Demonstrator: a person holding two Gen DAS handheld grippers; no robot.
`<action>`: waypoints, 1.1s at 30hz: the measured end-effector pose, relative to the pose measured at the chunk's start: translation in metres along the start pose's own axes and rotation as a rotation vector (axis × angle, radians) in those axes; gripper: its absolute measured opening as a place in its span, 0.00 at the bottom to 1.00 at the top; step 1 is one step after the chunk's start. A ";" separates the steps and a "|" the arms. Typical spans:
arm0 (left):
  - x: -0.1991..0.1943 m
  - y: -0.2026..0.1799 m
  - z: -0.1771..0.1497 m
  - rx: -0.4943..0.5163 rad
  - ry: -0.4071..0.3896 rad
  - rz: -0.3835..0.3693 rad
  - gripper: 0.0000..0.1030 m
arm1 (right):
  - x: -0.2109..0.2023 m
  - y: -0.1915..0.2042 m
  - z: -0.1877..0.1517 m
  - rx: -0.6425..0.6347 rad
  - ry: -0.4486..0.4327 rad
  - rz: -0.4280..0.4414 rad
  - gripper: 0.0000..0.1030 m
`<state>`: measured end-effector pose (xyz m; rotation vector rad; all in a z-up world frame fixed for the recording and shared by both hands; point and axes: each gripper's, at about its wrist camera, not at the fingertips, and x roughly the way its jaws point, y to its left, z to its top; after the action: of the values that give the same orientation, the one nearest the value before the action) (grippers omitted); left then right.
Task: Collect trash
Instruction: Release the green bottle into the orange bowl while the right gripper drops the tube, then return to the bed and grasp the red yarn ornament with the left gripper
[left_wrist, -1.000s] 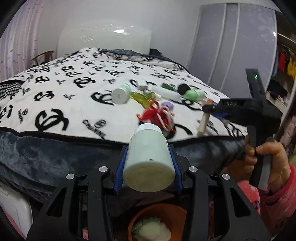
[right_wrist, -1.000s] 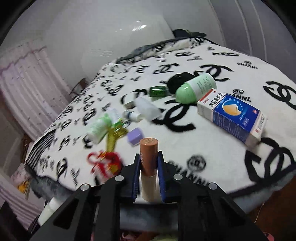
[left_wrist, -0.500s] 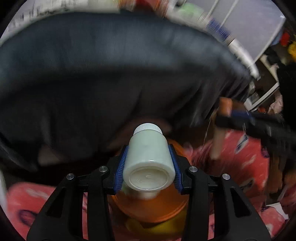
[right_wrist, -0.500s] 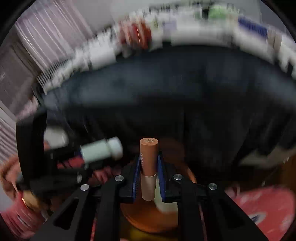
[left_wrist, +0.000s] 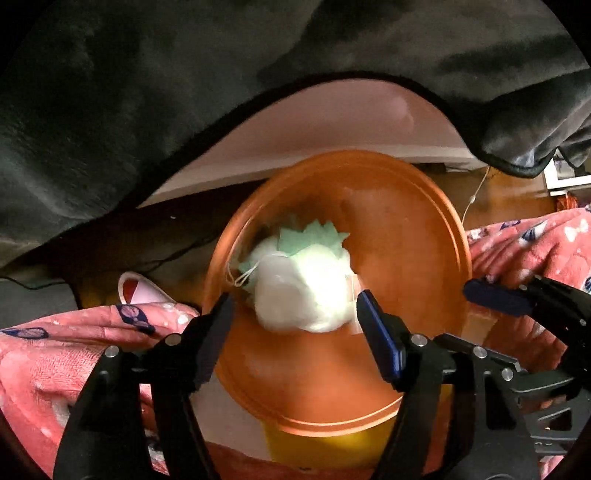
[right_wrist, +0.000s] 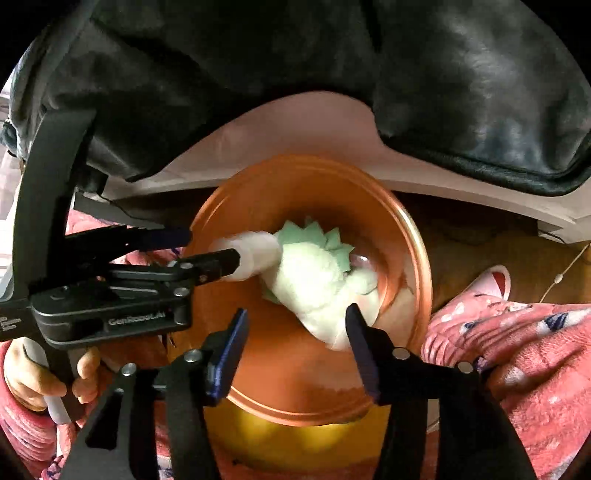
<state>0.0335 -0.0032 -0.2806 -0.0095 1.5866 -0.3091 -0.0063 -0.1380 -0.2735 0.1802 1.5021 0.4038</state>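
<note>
An orange trash bin stands on the floor below both grippers and also shows in the right wrist view. Inside lie white and green trash, blurred, and the pale green bottle is dropping in next to the left gripper's fingers. My left gripper is open and empty over the bin. My right gripper is open and empty over the bin too. The brown-capped tube is not visible.
The dark grey blanket edge hangs over the bed base just behind the bin. Pink patterned trouser legs flank the bin. A pink slipper lies on the wooden floor at the left.
Both grippers have swung down from the bed to over the bin and opened. The pale green bottle and the brown-capped tube have left the jaws.
</note>
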 end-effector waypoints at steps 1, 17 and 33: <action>-0.001 0.000 0.000 -0.001 -0.002 0.000 0.65 | 0.000 -0.001 -0.001 0.005 -0.002 0.005 0.53; -0.030 0.001 -0.014 -0.029 -0.119 -0.017 0.65 | -0.041 -0.011 -0.006 0.066 -0.145 -0.006 0.53; -0.166 -0.016 -0.043 0.013 -0.489 0.162 0.74 | -0.154 -0.007 -0.016 0.020 -0.467 -0.017 0.72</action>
<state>-0.0040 0.0218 -0.1141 0.0499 1.0920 -0.1721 -0.0237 -0.2032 -0.1336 0.2577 1.0472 0.3072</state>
